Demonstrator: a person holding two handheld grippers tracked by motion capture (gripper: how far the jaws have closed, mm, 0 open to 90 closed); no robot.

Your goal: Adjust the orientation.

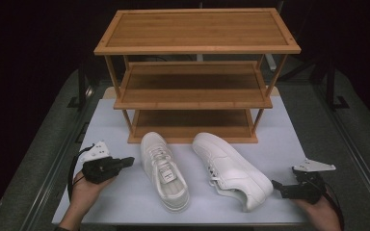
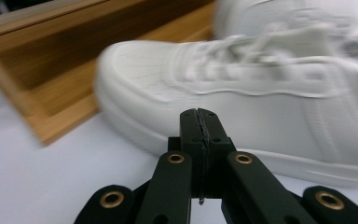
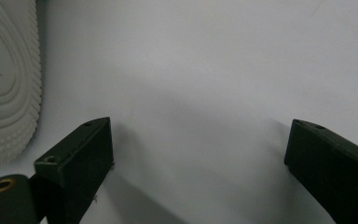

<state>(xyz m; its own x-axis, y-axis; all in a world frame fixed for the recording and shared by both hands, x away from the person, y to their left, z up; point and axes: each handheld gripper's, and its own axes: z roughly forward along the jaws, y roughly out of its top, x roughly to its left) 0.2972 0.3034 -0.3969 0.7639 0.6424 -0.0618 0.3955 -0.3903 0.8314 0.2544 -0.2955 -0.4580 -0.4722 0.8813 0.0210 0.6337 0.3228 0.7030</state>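
Two white sneakers lie on the white board (image 1: 106, 120) in front of a wooden rack. The left sneaker (image 1: 165, 171) stands upright, toe toward the rack. The right sneaker (image 1: 232, 169) is tipped on its side, its ribbed sole (image 3: 4, 84) facing my right gripper. At the left, my left gripper (image 1: 129, 161) is held in a hand and points at the left sneaker (image 2: 242, 93) from a short gap; its jaws (image 2: 199, 114) are pressed together, empty. My right gripper (image 1: 277, 185) sits just right of the tipped sneaker's heel, its jaws spread wide over bare board (image 3: 198, 144).
A three-shelf bamboo rack (image 1: 197, 45) stands at the back of the board, its shelves bare; its bottom corner (image 2: 51, 93) is close beside the left sneaker's toe. Dark floor and metal rails (image 1: 356, 144) flank the board. A hand holds each gripper near the front edge.
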